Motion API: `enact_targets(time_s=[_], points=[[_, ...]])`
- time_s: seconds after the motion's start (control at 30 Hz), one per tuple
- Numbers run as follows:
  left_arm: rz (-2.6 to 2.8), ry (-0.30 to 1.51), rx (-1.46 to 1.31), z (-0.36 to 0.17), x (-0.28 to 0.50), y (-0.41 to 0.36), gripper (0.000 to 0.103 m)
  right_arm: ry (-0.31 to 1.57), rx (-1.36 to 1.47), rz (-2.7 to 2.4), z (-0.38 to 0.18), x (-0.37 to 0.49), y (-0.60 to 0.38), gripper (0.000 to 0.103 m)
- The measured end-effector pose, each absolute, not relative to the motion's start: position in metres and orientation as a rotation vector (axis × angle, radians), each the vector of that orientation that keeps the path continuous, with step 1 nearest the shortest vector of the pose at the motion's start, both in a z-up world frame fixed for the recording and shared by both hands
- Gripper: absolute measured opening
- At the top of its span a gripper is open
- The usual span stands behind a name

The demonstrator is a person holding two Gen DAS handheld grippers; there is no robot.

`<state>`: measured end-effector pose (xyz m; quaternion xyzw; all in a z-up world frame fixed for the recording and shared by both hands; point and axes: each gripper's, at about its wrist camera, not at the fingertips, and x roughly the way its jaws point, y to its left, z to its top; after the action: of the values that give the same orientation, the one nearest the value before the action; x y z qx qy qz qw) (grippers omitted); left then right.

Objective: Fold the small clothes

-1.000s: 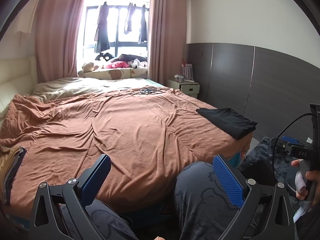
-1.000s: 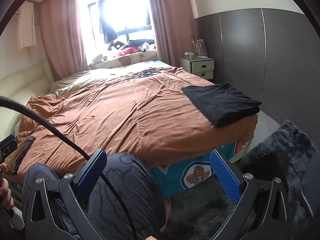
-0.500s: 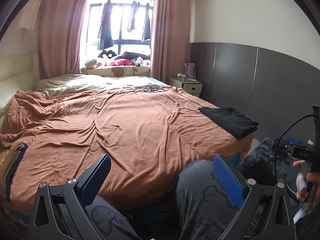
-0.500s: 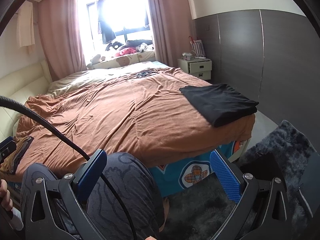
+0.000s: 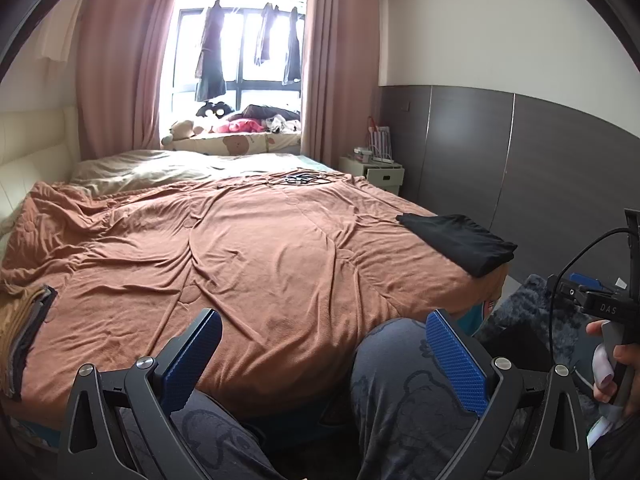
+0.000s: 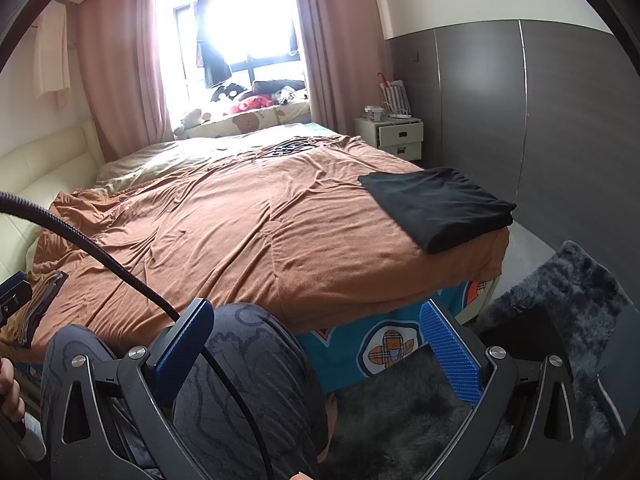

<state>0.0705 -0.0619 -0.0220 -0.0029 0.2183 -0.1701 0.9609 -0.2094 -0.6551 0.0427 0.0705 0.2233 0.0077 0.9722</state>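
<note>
a black folded garment (image 6: pixel 438 204) lies flat, edges squared, at the right near corner of the bed (image 6: pixel 248 232), on the rumpled rust-brown blanket (image 5: pixel 248 256). a small stack of brown and grey clothes (image 5: pixel 24 328) sits at the bed's left edge. both the left gripper (image 5: pixel 324 364) and the right gripper (image 6: pixel 316 356) have fingers spread apart, holding nothing, above the person's patterned grey knees (image 5: pixel 400 364). pink curtains (image 5: pixel 120 64) frame the bright window; a dark shaggy rug (image 6: pixel 560 292) covers the floor.

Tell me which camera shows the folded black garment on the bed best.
The right wrist view: the folded black garment fills more of the frame there, with its top face, thick folded edge and the bed corner under it all clear. In the left wrist view the garment sits smaller, flatter and further to the side.
</note>
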Motion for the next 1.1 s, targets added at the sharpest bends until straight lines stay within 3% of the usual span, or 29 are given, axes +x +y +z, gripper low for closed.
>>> enact_targets(time_s=[1.1], points=[[-0.343, 0.408, -0.007, -0.014, 0.052, -0.065, 0.103, 0.439, 0.132, 0.021, 0.044, -0.22, -0.665, 0.103]])
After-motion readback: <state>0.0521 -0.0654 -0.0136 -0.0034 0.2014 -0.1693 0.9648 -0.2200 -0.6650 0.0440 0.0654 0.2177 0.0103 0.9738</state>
